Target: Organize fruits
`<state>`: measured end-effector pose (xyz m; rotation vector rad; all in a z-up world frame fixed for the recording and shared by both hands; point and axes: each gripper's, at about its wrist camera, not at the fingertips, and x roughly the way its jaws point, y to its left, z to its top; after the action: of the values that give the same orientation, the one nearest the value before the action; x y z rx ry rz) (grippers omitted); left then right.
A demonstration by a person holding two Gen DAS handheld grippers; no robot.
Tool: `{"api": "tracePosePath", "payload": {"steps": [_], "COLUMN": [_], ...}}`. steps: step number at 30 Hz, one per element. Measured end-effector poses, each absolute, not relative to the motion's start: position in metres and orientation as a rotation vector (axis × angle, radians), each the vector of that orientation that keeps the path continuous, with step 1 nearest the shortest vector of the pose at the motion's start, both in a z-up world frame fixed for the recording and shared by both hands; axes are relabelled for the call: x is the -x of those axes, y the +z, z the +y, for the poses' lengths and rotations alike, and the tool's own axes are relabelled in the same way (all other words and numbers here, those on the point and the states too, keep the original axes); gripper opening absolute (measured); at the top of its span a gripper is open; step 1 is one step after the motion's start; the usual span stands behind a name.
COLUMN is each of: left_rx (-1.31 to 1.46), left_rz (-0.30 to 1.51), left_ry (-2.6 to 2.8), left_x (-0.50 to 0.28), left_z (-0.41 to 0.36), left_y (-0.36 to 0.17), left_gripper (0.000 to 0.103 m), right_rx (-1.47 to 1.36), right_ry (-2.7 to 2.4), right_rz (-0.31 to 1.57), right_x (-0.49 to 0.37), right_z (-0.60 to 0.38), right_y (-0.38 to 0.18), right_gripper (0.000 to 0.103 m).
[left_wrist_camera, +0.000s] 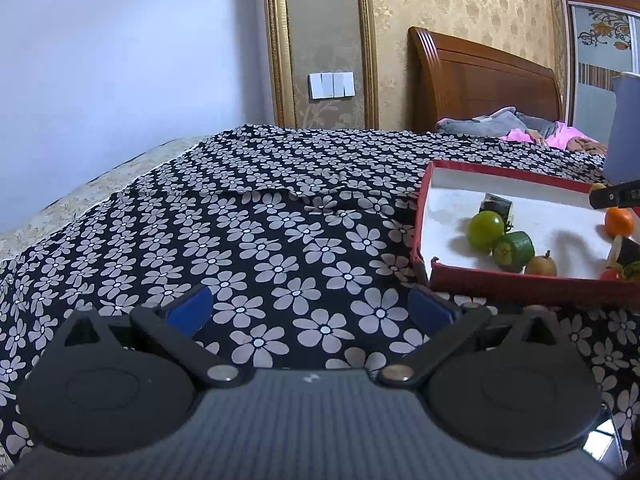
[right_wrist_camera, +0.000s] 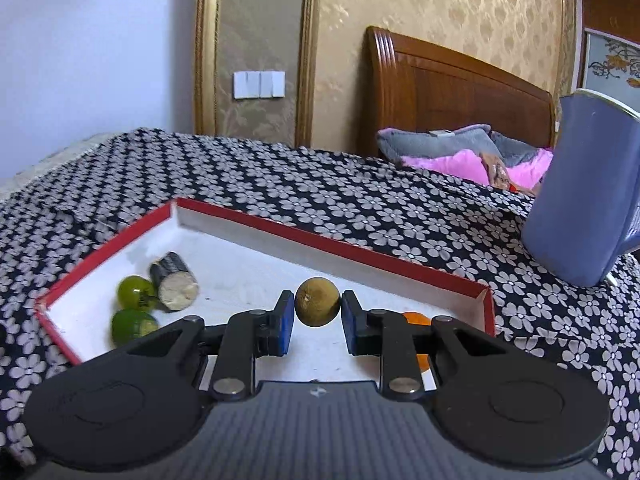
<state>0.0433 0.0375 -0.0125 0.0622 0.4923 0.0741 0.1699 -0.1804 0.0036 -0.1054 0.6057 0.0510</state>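
Gripping a small round brownish-green fruit between its blue pads, the right gripper hovered above the white floor of a shallow red-edged tray, angled downward. Only the right wrist view showed this grip up close, with the fruit pinched on both sides at its widest part. That view also showed a blue container standing on the flower-print cloth beyond the tray's far right corner, and an orange fruit partly hidden behind the right finger. Near the tray's left end lay a green round fruit, a second green piece and a dark cylinder piece with a pale cut face.

From the left wrist view, the left gripper was held low over bare cloth, to the left of the tray and apart from it, with its blue-padded fingers spread wide and nothing between them. This view alone showed a small pear-shaped brown fruit near the tray's front wall, and more pieces at the right edge of the view, too cropped to identify.
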Motion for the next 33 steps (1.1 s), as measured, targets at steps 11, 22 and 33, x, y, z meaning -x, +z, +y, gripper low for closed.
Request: {"api": "tracePosePath", "payload": {"steps": [11,22,33], "left_rx": [-0.064,-0.044,-0.073], "left_rz": [0.491,0.508,0.516], "left_ry": [0.090,0.076,0.056], "left_x": [-0.044,-0.045,-0.042], "left_z": [0.038,0.042,0.036], "left_y": [-0.015,-0.016,-0.015], "left_gripper": [0.103,0.103,0.103], "right_rx": [0.037,0.039,0.023], "right_ry": [0.044,0.051,-0.101], "right_rz": [0.674,0.548,0.468], "right_x": [-0.186,-0.107,-0.015], "right_z": [-0.192,-0.199,-0.241], "right_y": [-0.011,0.029,0.024], "right_gripper": [0.037,0.045,0.092]}}
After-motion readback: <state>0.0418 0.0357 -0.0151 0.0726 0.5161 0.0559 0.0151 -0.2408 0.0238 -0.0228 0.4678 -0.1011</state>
